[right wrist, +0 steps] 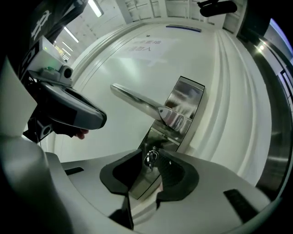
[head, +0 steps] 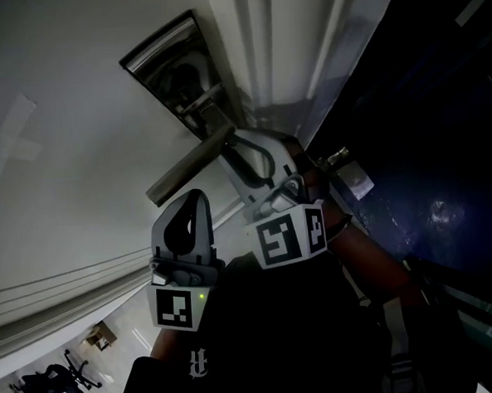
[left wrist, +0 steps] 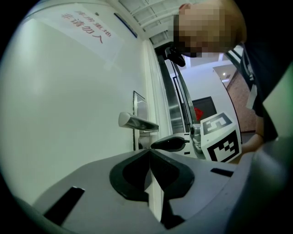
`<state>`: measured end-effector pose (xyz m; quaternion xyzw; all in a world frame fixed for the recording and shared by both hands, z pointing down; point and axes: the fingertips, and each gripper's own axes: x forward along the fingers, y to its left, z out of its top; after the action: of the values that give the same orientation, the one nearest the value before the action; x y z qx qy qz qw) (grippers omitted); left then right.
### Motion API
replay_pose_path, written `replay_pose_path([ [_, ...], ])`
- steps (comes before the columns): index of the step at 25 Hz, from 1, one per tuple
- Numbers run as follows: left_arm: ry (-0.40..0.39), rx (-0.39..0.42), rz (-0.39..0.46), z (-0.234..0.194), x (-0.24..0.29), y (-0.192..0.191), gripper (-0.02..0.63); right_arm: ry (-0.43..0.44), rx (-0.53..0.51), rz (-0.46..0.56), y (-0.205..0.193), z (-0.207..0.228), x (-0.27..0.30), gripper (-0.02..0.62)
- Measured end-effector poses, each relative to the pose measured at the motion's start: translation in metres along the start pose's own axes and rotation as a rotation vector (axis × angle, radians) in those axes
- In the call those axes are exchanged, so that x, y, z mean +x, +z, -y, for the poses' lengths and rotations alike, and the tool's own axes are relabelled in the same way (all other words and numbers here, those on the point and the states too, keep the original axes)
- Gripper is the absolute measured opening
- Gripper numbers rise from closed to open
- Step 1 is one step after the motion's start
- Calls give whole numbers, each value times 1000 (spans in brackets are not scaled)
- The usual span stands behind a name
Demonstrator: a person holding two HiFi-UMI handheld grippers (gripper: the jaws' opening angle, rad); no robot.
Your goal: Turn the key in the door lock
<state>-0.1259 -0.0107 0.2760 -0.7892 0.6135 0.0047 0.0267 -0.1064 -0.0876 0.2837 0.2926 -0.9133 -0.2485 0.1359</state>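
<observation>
Right gripper point(right wrist: 148, 154), fingers point(right wrist: 176, 176) apart, around small shiny key point(right wrist: 150, 160) in lock point(right wrist: 160, 137)

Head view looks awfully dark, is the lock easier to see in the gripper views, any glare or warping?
Head view: underexposed, right side almost black, door handle only a grey bar. Left gripper view: bright, evenly lit door, fisheye bending, black corners. Right gripper view: lock plate glossy with reflections, key small but readable.
</observation>
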Motion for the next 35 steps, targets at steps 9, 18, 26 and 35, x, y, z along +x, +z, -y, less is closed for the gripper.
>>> replay_pose_path([
  [9, -8, -19, 8, -8, 0, 0, 6, -63, 5, -58, -4, 3, 7, 28],
  [18, -27, -26, 10, -12, 0, 0, 6, -42, 276, -60, -7, 5, 9, 27],
  [26, -30, -25, 5, -13, -1, -1, 6, 107, 943, 22, -15, 12, 7, 26],
  [35, -43, -18, 5, -8, 1, 0, 6, 299, 1639, 143, -25, 14, 9, 26],
])
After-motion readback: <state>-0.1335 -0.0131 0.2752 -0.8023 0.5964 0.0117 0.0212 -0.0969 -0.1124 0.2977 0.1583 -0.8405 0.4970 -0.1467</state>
